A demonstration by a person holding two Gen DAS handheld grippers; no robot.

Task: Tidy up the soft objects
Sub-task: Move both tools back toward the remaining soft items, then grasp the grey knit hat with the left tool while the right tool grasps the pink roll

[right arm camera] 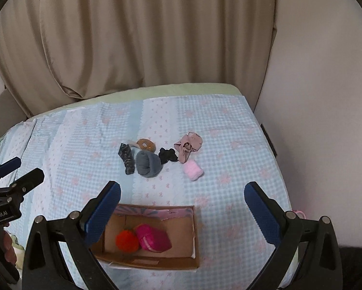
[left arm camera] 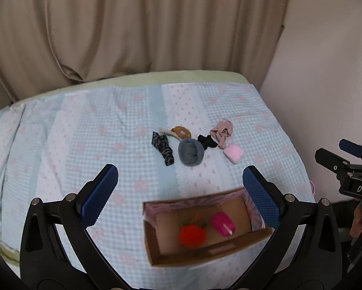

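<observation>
Lying in a loose cluster at mid-frame on the blue checked bedspread (left arm camera: 84, 130) are a grey roll (left arm camera: 190, 151), a dark patterned sock (left arm camera: 163, 151), a brown ring (left arm camera: 181, 132), a black piece (left arm camera: 207, 141), a beige cloth (left arm camera: 222, 131) and a pale pink roll (left arm camera: 233, 154). Lower in the frame, a cardboard box (right arm camera: 195, 241) holds an orange pompom (right arm camera: 127, 240) and a magenta bundle (right arm camera: 154, 240). The left gripper (left arm camera: 181, 193) and right gripper (right arm camera: 182, 207) both gape wide, holding nothing.

The right gripper (right arm camera: 182, 201) is hanging over the bed (right arm camera: 241, 145), jaws spread wide and holding nothing. Below it, a cardboard box (right arm camera: 196, 236) is holding an orange pompom (right arm camera: 127, 241) touching a magenta pouch (right arm camera: 154, 239). The left gripper (right arm camera: 16, 172) is showing at the left edge.
</observation>
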